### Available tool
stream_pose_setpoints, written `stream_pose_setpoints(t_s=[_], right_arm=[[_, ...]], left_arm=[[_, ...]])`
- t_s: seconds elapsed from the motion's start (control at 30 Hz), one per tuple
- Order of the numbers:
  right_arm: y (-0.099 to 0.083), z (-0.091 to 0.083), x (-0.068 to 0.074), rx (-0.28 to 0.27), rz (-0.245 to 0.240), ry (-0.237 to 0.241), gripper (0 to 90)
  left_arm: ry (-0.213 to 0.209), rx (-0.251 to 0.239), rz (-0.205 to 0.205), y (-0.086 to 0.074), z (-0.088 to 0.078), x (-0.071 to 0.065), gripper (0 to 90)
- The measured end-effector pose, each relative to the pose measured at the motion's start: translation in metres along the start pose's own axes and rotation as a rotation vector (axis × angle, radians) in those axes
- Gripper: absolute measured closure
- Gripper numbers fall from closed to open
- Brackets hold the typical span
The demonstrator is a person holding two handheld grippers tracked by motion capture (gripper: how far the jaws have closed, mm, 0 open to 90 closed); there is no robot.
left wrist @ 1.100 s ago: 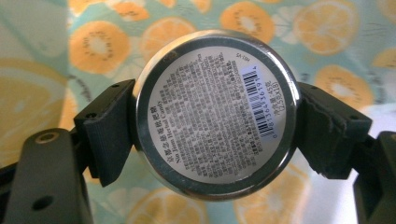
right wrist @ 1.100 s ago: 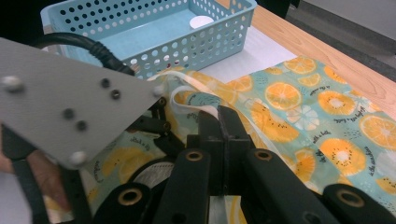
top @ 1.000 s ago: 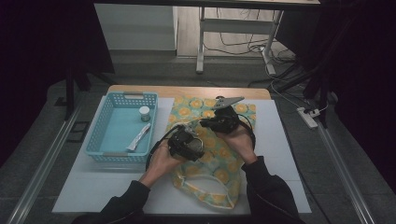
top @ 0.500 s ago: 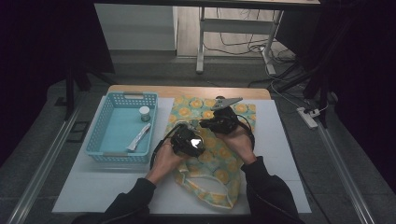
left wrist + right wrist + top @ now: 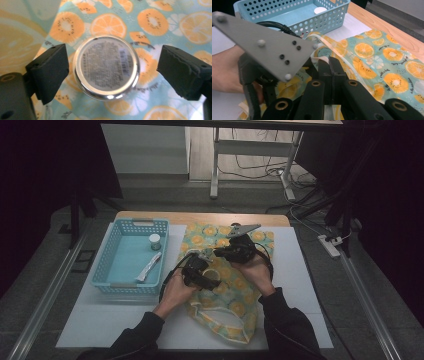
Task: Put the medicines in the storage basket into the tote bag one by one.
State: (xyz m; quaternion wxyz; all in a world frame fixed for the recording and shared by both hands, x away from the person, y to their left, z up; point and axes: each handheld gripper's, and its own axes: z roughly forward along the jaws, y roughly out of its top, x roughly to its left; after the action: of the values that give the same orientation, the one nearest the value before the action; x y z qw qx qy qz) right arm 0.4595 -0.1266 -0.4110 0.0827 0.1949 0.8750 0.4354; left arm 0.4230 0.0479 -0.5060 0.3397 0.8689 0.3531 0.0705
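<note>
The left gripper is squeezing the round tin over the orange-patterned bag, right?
Not squeezing. In the left gripper view the left gripper has just been opening: its pads stand apart from the round tin, which sits between them over the orange-patterned bag.

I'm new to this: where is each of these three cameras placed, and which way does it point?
High view: above the person's side, looking forward and down at the table; both forearms and hands show.
Left gripper view: rides the left hand-held gripper, looking down at a round tin between open jaws.
Right gripper view: rides the right hand-held gripper, looking across towards the blue basket; its shut jaws pinch the fruit-print bag; a hand shows.
Shared: all three see the bag.
</note>
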Motion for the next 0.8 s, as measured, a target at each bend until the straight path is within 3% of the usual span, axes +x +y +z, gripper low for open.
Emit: stream_pose_setpoints(t_s=[0.27, 0.8], right_arm=[[0.001, -0.001, 0.001, -0.005, -0.005, 0.012, 90.0], [0.002, -0.002, 0.005, -0.004, -0.025, 0.025, 90.0]], left_arm=[[-0.057, -0.018, -0.005, -0.004, -0.014, -0.006, 4.7], [-0.126, -0.051, -0.002, -0.018, -0.040, -0.012, 0.6]])
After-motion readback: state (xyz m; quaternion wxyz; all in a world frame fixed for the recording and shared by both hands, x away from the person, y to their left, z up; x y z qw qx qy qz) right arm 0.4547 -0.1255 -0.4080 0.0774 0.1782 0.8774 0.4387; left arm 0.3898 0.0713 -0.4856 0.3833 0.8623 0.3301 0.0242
